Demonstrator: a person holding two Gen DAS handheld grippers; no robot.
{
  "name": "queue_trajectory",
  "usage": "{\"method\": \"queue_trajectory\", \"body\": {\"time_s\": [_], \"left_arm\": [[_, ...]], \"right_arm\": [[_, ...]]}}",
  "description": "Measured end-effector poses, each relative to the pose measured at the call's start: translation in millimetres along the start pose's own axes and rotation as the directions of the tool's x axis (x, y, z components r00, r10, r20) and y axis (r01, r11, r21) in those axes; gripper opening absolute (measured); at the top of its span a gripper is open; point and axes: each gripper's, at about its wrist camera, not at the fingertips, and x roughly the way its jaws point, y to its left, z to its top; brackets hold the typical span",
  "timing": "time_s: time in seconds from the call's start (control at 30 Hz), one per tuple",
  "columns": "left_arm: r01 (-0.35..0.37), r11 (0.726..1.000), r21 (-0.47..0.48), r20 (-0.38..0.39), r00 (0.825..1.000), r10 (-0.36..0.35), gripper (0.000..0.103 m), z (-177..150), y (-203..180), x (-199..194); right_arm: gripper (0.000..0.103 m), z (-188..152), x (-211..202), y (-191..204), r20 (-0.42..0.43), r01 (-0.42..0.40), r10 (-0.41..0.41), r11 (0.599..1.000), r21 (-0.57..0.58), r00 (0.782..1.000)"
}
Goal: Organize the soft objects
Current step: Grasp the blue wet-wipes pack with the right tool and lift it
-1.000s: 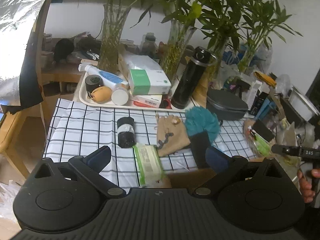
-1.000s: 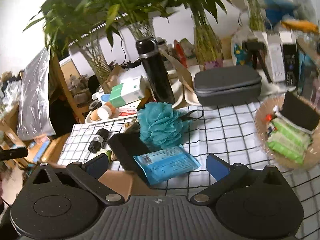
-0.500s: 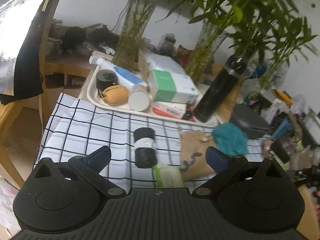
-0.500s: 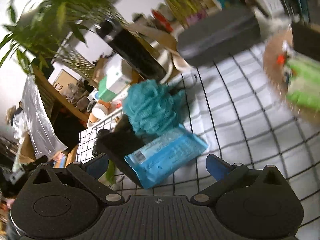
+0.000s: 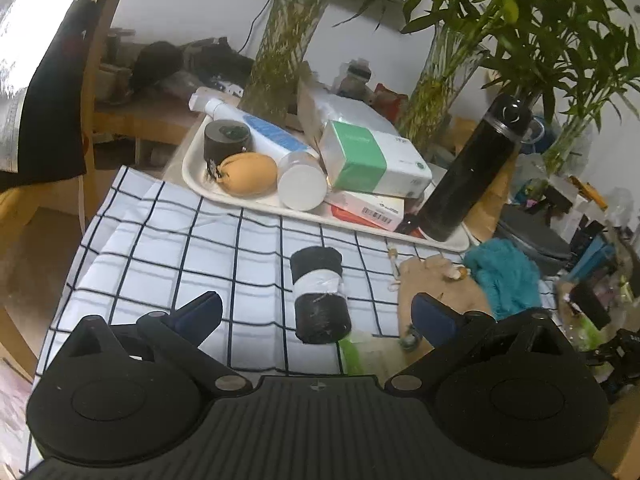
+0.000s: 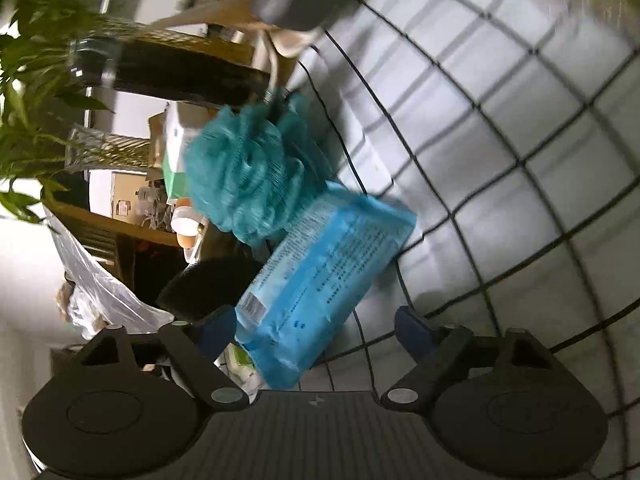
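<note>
A black roll with a white band [image 5: 319, 295] lies on the checked cloth [image 5: 168, 256], straight ahead of my open left gripper [image 5: 316, 310]. A tan pouch [image 5: 438, 284], a teal bath pouf [image 5: 504, 274] and a green wipes pack [image 5: 352, 354] lie to its right. My right gripper [image 6: 316, 324] is open and rolled sideways, with a blue wipes pack [image 6: 320, 280] lying between its fingers. The pouf [image 6: 244, 184] and a black soft item [image 6: 208, 284] lie just beyond it.
A white tray [image 5: 192, 178] behind the cloth holds a tube, a green box [image 5: 372, 160], an orange pouch [image 5: 248, 173] and jars. A black flask [image 5: 476, 172], glass vases with plants and a grey case [image 5: 532, 236] stand behind. The table edge lies at left.
My left gripper has moved forward and left, closer to the black roll. My right gripper has rolled sideways and dropped toward the blue wipes pack, which now sits between its fingers.
</note>
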Motion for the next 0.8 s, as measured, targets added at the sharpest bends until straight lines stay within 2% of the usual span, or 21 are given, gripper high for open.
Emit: {"method": "queue_trajectory", "body": {"time_s": [0.1, 0.23, 0.33, 0.4, 0.47, 0.53, 0.6, 0.67, 0.8], "left_arm": [[-0.008, 1.000, -0.002, -0.003, 1.000, 0.008, 0.103, -1, 3, 2], [-0.021, 1.000, -0.012, -0.023, 1.000, 0.021, 0.103, -2, 7, 10], [-0.011, 1.000, -0.019, -0.039, 0.999, 0.010, 0.103, -3, 7, 17], [-0.003, 1.000, 0.001, -0.051, 0.999, 0.003, 0.103, -5, 3, 22], [-0.005, 1.000, 0.028, -0.058, 0.998, 0.006, 0.103, -8, -1, 25], [0.000, 0.999, 0.040, -0.062, 0.998, 0.002, 0.103, -9, -3, 27], [0.018, 0.999, 0.040, -0.065, 0.998, -0.015, 0.103, -9, -4, 30], [0.022, 0.999, 0.048, -0.061, 0.998, -0.019, 0.103, -9, -5, 31], [0.011, 0.998, 0.068, -0.061, 0.998, -0.007, 0.103, -9, -6, 36]], "right_arm": [[0.076, 0, 9, -6, 0.005, -0.034, 0.033, 0.998, 0.046, 0.999], [0.075, 0, 15, -15, 0.033, -0.097, 0.093, 0.988, 0.117, 0.995], [0.066, 3, 19, -17, 0.050, -0.105, 0.099, 0.985, 0.134, 0.994], [0.056, 4, 21, -17, 0.054, -0.101, 0.094, 0.983, 0.151, 0.994], [0.051, 6, 22, -19, 0.055, -0.085, 0.077, 0.982, 0.167, 0.995], [0.044, 8, 19, -16, 0.066, -0.077, 0.067, 0.984, 0.159, 0.996], [0.029, 10, 9, -9, 0.099, -0.075, 0.062, 0.989, 0.131, 0.993], [0.024, 13, 1, -3, 0.136, -0.092, 0.076, 0.990, 0.111, 0.988], [0.019, 15, -15, 19, 0.191, -0.050, 0.044, 0.998, 0.026, 0.981]]}}
